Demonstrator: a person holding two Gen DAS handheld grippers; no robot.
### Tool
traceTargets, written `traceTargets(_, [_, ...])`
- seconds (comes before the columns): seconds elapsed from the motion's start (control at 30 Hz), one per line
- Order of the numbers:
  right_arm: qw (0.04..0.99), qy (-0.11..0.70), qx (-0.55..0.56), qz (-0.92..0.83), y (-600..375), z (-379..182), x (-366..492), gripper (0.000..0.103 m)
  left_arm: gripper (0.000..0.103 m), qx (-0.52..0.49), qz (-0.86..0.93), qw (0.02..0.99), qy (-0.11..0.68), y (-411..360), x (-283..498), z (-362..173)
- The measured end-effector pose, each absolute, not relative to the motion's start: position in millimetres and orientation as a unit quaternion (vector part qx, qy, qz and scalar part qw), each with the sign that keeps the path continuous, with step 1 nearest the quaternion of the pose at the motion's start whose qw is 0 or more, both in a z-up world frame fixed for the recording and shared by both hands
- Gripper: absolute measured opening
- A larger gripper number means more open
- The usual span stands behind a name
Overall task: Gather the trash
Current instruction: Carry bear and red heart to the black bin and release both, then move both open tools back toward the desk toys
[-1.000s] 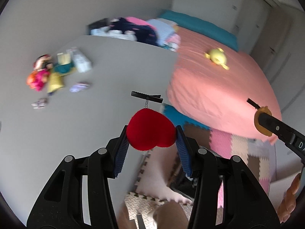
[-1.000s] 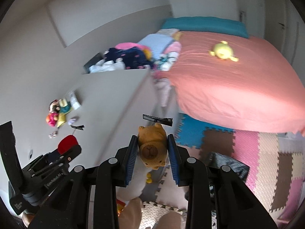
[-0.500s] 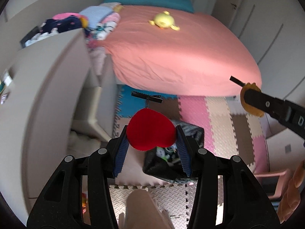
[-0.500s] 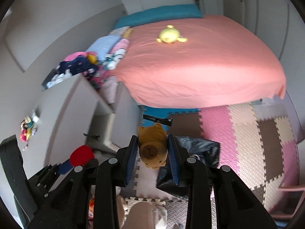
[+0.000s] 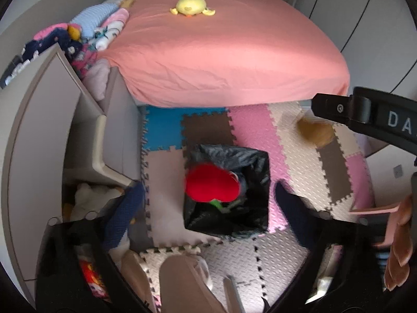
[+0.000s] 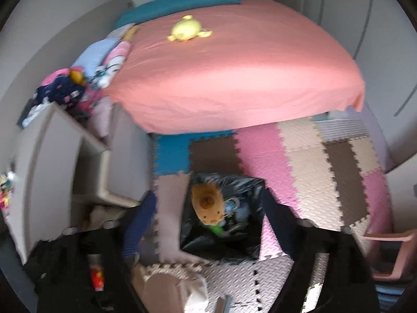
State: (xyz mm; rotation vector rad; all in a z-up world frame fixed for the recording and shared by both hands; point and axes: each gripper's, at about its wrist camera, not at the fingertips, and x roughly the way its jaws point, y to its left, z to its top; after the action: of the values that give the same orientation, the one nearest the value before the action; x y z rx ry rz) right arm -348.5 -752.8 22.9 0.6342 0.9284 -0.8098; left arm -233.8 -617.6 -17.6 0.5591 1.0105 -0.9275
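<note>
Black plastic, crumpled and glossy, lines the square bin [image 5: 256, 174] that stands on the puzzle-piece foam floor mat [image 5: 294, 154] near the foot of the pink-sheeted bed [image 5: 221, 52]; this bin is what your coming move turns on. Your left gripper [image 5: 208, 203] points steeply down with its jaws opening and already spread wide; the red heart-shaped plush clip [image 5: 212, 185] sits between the pads but touches neither, seen directly over the bin's mouth. Your right gripper [image 6: 208, 216] is likewise tilted down, jaws opening, pads clear of the brown bear-shaped plush clip [image 6: 208, 204], which hangs over the left part of the same opening. Both items therefore lie straight ahead of the jaws and below them, along each gripper's pointing line, with the bin's dark interior behind them; a green scrap [image 6: 217, 228] shows inside.

Neither hand appears nearer than the other: both views frame the bin centrally. Blur hides whether either plush has reached the liner yet. Judging from this, the drop looks aligned. The risk is the heart, the wider piece, catching the near rim. To your left stands the grey table [image 5: 34, 120] edge; a yellow plush toy [image 5: 191, 5] lies far off on the bed.
</note>
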Motion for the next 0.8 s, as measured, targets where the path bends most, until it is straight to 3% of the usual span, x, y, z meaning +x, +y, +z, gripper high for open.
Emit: traceTargets(0.8, [0.795,0.411,0.279,-0.347,-719,49,-315,0.084,0.097,0.202,-0.415,0.752,0.470,-572,-188,-2])
